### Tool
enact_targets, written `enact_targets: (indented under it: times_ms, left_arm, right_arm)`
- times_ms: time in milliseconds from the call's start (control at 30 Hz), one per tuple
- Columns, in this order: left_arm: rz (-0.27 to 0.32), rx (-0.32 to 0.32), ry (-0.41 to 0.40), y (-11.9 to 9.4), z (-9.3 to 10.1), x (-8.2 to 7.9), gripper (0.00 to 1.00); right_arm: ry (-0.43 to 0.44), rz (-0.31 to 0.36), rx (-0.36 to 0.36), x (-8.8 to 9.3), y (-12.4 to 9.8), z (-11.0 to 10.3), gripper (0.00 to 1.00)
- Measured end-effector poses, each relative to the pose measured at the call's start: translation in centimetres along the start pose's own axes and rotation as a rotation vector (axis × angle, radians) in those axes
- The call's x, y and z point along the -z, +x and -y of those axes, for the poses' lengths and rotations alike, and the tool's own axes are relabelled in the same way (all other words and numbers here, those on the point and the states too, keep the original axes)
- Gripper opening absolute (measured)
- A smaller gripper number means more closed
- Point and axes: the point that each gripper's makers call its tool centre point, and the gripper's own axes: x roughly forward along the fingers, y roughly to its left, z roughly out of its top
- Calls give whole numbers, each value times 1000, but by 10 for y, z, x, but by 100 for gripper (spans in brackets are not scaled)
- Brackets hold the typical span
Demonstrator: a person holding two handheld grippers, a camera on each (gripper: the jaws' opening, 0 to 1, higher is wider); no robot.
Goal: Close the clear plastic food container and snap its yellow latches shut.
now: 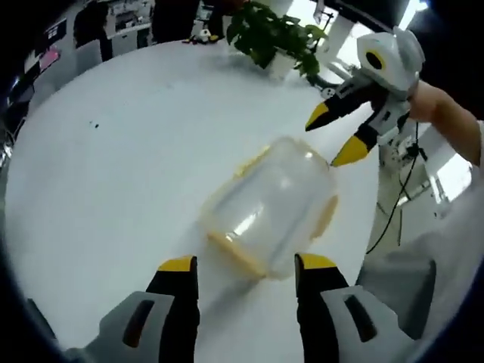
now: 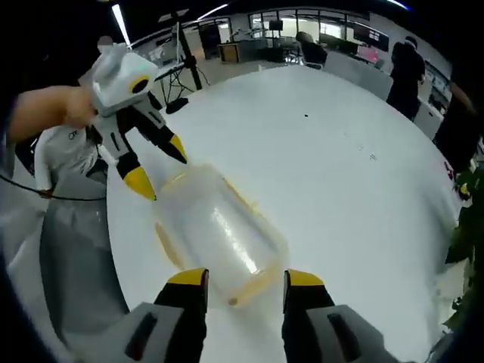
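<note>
Two open tools flank one container.

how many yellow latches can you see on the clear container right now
3 in the left gripper view: one on the container's far-left edge, one on its right side, one along the near end by the jaws. A fourth may be hidden.

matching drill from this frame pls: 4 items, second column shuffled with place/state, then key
1. container
2. potted plant
3. left gripper
4. right gripper

A. open, at the container's far end in the left gripper view
B. lies on the white table between the two grippers
C. open, its tips at the container's near end in the left gripper view
D. at the table's far edge

Pairs: 1-B, 2-D, 3-C, 4-A
</note>
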Motion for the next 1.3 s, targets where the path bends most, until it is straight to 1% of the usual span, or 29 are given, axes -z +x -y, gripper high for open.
enact_targets:
  times_ms: [33, 67, 100, 133, 167, 200, 233, 267, 300, 367, 400, 433, 467, 500, 533, 633, 867, 900, 933, 967, 1000, 1067, 1100, 1133, 1167, 1200, 1233, 1267, 1300]
  left_arm:
    - [12, -13, -60, 1, -2, 1, 48]
    - [23, -18, -95, 1, -3, 1, 48]
    - [41, -9, -132, 3, -2, 0, 48]
    - [47, -17, -164, 3, -2, 0, 46]
    - [46, -32, -177, 4, -5, 1, 45]
    - [46, -30, -167, 6, -4, 1, 45]
    - [43, -40, -175, 8, -4, 2, 45]
    - [39, -48, -172, 9, -4, 2, 45]
    - [40, -46, -173, 10, -3, 2, 45]
    - [57, -11, -227, 14, 5, -1, 44]
    - [51, -16, -222, 16, 4, 0, 44]
    - [55, -18, -218, 17, 6, -1, 44]
    - [66, -10, -224, 18, 8, -4, 42]
    - [69, 5, -240, 19, 11, -5, 41]
    - [64, -17, -253, 19, 8, -4, 42]
    - [66, -17, -258, 20, 9, -6, 43]
    - [62, -13, -272, 22, 10, -6, 40]
    - [71, -4, -304, 24, 11, -8, 39]
    - [29, -5, -339, 23, 11, 1, 39]
    - [68, 7, -337, 26, 10, -5, 39]
    - [74, 3, -332, 27, 11, -6, 39]
    - [88, 7, -367, 29, 13, -8, 40]
    - [83, 8, -351, 29, 13, -8, 40]
    - [80, 9, -347, 29, 12, -8, 40]
    - [77, 9, -346, 30, 13, -8, 40]
    - [71, 11, -344, 30, 12, -8, 40]
    - [66, 10, -355, 31, 12, -8, 40]
    - [65, 9, -352, 32, 11, -8, 40]
    - [65, 8, -347, 32, 11, -8, 40]
  right_arm:
    - [21, -5, 7, 2, 0, 1, 37]
    - [76, -6, 11, 4, 2, 1, 37]
    - [109, -6, 1, 5, 4, 0, 38]
    - [121, -6, 1, 5, 5, 0, 38]
    - [140, -9, 7, 6, 6, 2, 38]
    - [159, -6, 16, 6, 7, 4, 37]
    - [205, -10, 33, 7, 7, 7, 36]
    - [214, -11, 35, 7, 8, 8, 36]
    - [227, -13, 34, 8, 10, 8, 36]
    - [242, -35, 21, 11, 14, 5, 37]
    - [243, -53, 20, 14, 16, 4, 37]
    - [264, -54, 13, 13, 16, 2, 37]
    - [296, -37, -13, 9, 18, -3, 34]
    - [294, -47, -50, 9, 19, -9, 32]
    - [291, -37, -12, 8, 19, -3, 33]
    - [285, -50, -8, 8, 18, -5, 32]
    - [274, -68, 18, 9, 19, -7, 31]
    - [267, -75, 20, 9, 19, -7, 31]
    - [281, -86, 12, 10, 19, -9, 31]
    - [272, -83, 20, 8, 21, -6, 32]
    - [266, -87, 30, 8, 22, -6, 32]
    - [271, -91, 27, 8, 21, -7, 32]
    - [274, -94, 23, 8, 21, -6, 32]
    - [286, -100, 12, 9, 22, -6, 32]
    - [323, -101, -7, 9, 23, -8, 32]
    - [315, -99, -10, 9, 23, -6, 32]
    - [329, -103, -79, 10, 26, -16, 33]
    - [465, -70, -92, 7, 29, -14, 35]
    - [429, -63, -90, 8, 30, -11, 37]
